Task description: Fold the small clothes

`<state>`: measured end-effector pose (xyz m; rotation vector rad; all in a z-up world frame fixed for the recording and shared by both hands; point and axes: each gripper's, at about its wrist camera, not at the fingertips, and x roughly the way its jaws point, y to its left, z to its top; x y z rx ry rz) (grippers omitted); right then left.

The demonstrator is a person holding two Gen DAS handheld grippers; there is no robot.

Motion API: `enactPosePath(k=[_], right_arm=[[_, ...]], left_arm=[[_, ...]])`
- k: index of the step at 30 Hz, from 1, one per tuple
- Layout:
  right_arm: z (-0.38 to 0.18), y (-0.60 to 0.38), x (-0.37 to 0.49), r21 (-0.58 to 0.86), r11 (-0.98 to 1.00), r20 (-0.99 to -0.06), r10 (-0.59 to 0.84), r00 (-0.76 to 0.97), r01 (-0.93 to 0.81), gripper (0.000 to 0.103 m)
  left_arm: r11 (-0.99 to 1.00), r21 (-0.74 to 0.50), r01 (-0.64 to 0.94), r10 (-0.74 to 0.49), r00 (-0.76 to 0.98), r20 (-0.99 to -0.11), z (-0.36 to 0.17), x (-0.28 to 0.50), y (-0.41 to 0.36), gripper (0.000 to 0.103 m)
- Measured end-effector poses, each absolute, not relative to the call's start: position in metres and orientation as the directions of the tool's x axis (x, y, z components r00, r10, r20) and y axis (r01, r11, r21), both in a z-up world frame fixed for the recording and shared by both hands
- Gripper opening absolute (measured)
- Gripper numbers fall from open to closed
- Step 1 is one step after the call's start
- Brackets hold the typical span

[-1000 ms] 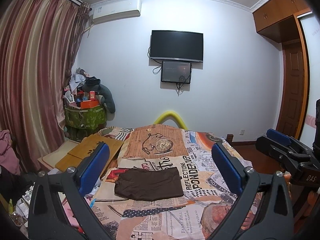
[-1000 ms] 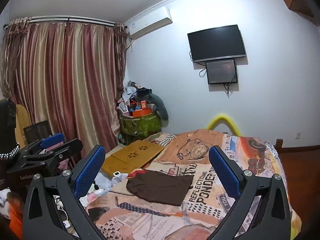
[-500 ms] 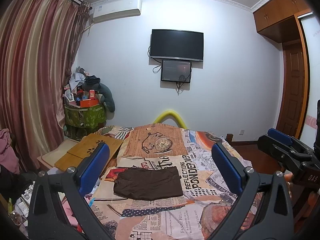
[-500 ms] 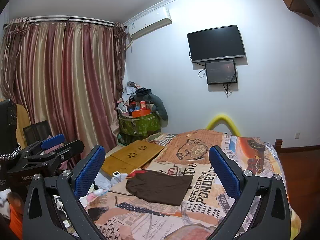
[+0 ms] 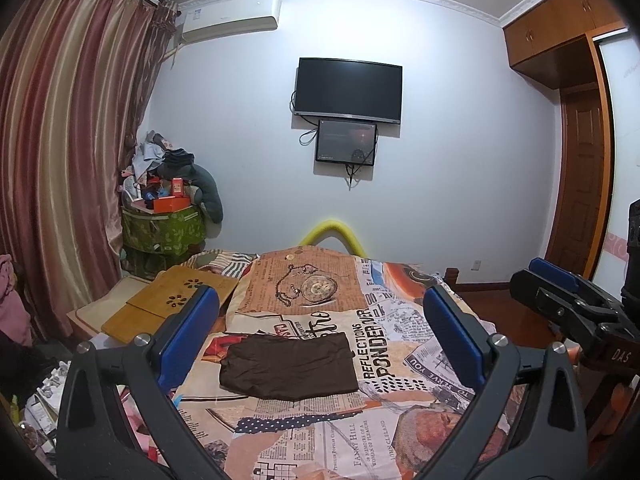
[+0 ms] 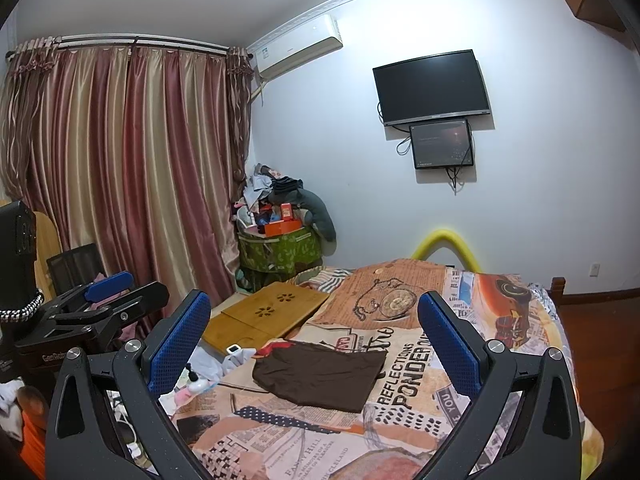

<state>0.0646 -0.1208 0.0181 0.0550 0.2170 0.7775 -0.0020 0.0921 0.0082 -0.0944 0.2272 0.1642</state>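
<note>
left claw [image 5: 320, 336]: wide, empty, brown cloth [image 5: 289, 365] ahead on bed [image 5: 384, 432] | right claw [image 6: 314, 340]: wide, empty | only right view shows white bottle [image 6: 195, 380] by its left finger

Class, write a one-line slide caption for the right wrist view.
Open right gripper hovers above a folded brown garment on the bed.
</note>
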Motion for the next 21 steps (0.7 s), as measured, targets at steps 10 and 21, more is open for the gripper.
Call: enactPosePath(k=[10, 21], right_arm=[[0.0183, -0.1177, 0.0644, 0.124, 0.721, -0.183, 0.692, 0.699, -0.682, 0.103], [0.0183, -0.1121, 0.0653, 0.121, 0.724, -0.193, 0.688, 0.699, -0.679, 0.103]], left_arm=[[0.984, -0.071, -0.161, 0.140, 0.961, -0.240, 0.0054, -0.0010, 0.0896, 0.103], [0.983, -0.082, -0.165, 0.141, 0.959, -0.247, 0.0032, 0.0006, 0.0913, 0.103]])
